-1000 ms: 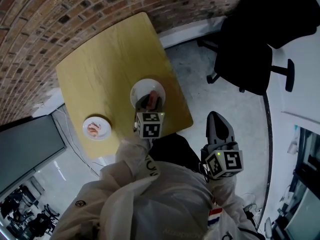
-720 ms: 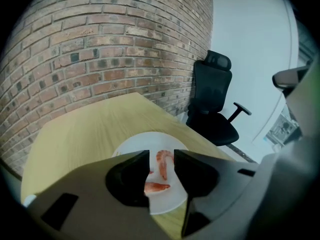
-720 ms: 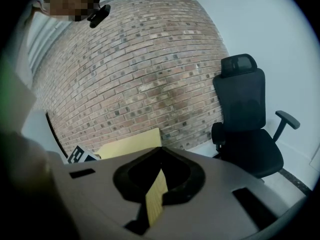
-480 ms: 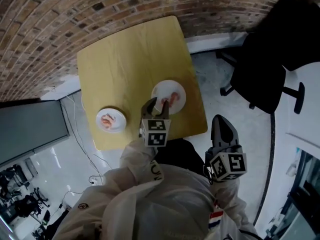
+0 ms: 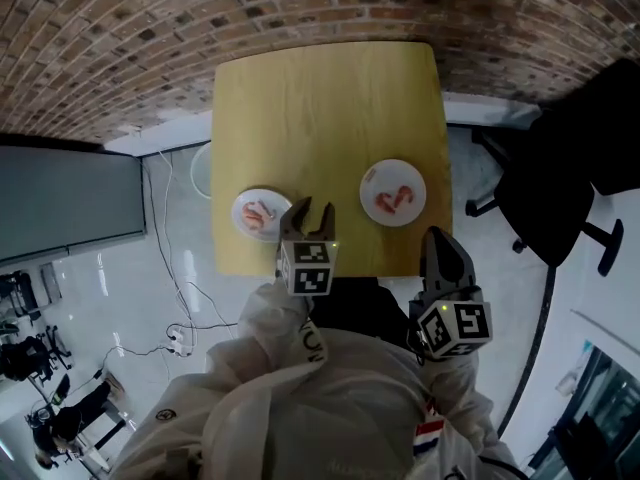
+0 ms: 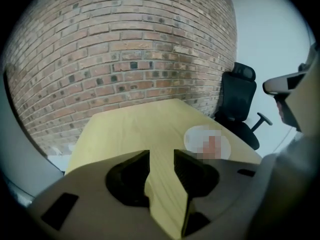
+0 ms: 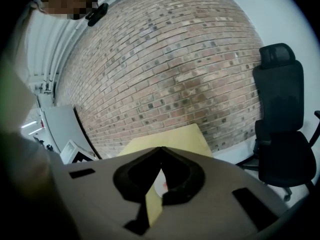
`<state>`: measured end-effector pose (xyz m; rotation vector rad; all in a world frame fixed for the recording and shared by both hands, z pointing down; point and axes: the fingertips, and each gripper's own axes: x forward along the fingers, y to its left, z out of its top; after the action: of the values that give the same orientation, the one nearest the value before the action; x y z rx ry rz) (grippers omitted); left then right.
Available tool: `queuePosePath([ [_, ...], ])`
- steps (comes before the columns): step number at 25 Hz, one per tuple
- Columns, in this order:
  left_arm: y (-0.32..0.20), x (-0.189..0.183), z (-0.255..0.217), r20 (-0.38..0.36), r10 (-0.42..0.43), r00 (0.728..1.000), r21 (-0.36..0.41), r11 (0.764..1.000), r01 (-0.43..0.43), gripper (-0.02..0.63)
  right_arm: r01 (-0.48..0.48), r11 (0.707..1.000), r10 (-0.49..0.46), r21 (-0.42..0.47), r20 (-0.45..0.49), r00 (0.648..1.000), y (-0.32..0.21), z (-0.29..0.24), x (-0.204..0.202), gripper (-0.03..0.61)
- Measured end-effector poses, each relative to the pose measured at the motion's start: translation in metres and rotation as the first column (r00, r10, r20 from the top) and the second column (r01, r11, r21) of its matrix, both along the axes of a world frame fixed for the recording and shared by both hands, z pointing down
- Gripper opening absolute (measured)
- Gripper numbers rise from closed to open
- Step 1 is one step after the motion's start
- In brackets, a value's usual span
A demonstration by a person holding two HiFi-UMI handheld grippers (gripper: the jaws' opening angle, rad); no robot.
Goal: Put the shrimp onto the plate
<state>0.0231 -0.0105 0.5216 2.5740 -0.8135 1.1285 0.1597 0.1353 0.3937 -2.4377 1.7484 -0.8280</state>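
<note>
Two white plates sit near the front edge of the yellow table [image 5: 330, 108]. The left plate [image 5: 246, 200] holds pink shrimp [image 5: 260, 214], and the right plate [image 5: 412, 180] holds shrimp [image 5: 392, 198] too. My left gripper [image 5: 312, 210] hovers between the two plates at the table's near edge, open, with nothing between its fingers. In the left gripper view the left gripper [image 6: 161, 156] frames bare tabletop, and the right plate [image 6: 194, 134] lies to its right, its contents blurred. My right gripper [image 5: 437, 236] is off the table's near right corner. In its own view the right gripper [image 7: 160, 150] is shut and empty.
A brick wall [image 5: 300, 8] runs behind the table. A black office chair [image 5: 570, 168] stands to the right, also visible as the chair [image 7: 280, 129]. A dark grey panel [image 5: 60, 198] stands at the left, and cables [image 5: 180, 298] lie on the white floor.
My left gripper has drawn back from over the right plate to the gap between the plates. The right gripper has shifted with it. The whole head view has swung round.
</note>
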Motion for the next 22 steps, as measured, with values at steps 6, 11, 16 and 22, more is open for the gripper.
queuePosePath([
  [6,-0.020,-0.051,-0.001,0.000,-0.081,0.997,-0.001,0.997,0.081,0.153,0.080,0.997,-0.080,-0.001,0.004,0.997,-0.032,0.002,-0.040,0.023],
  [11,-0.034,-0.090,0.002,0.007,-0.142,0.990,-0.003,0.990,0.142,0.153,0.146,0.989,-0.146,-0.007,0.002,0.989,-0.055,0.002,-0.069,0.023],
  [16,-0.040,-0.117,0.008,0.020,-0.174,0.984,0.000,0.985,0.174,0.153,0.180,0.983,-0.180,-0.018,0.012,0.984,-0.062,0.004,-0.090,0.023],
  [22,-0.049,-0.132,0.022,0.047,-0.174,0.984,-0.015,0.985,0.175,0.153,0.189,0.982,-0.188,-0.033,0.018,0.982,-0.067,0.010,-0.099,0.023],
])
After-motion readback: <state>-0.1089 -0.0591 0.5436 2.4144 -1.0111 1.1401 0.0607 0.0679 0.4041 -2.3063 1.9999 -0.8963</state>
